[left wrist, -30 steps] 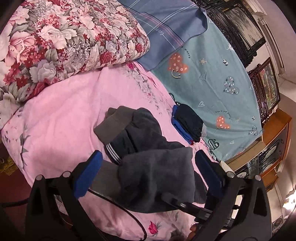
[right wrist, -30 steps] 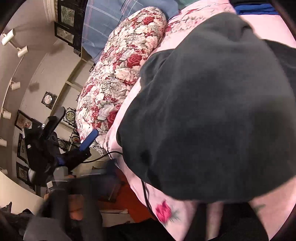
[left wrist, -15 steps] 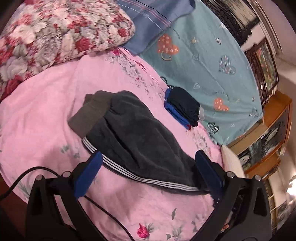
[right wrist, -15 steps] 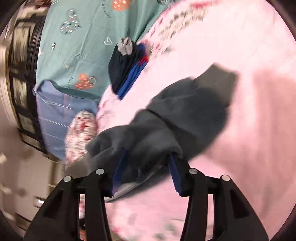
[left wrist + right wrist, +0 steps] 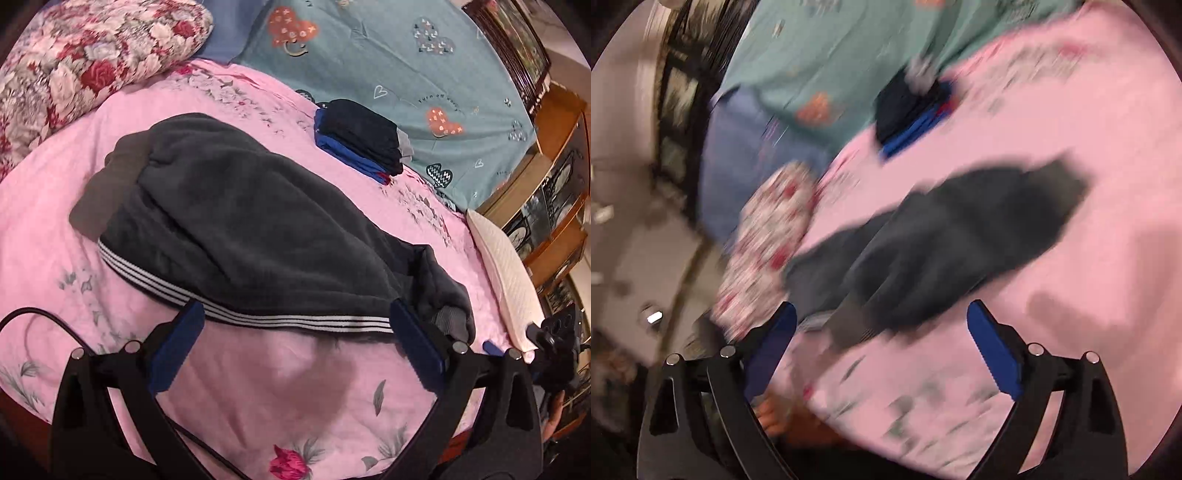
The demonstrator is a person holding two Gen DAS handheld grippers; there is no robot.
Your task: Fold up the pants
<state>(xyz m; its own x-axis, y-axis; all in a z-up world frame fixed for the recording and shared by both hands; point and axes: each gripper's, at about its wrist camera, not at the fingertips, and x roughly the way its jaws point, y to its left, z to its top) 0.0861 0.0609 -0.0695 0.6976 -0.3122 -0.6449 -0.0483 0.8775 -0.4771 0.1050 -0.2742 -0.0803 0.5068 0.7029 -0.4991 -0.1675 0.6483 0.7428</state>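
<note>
1. The left hand-held gripper (image 5: 295, 332) stands spread wide, nothing pinched, its blue pads at the near striped edge of the pants (image 5: 251, 221).
2. The right hand-held gripper (image 5: 882, 332) is opening, its pads clear of the cloth just ahead of them.
3. The pants are dark grey fleece, folded over, with a white-striped waistband.
4. They lie on the pink bed (image 5: 295, 387), well short of a folded dark stack (image 5: 362, 136).

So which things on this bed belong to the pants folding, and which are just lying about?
Job:
- dark grey pants, spread on the pink sheet
- left gripper, open
- right gripper, jaws opening, nothing between them

Lying about:
- folded stack
- floral quilt
- teal sheet
- white pillow
</note>
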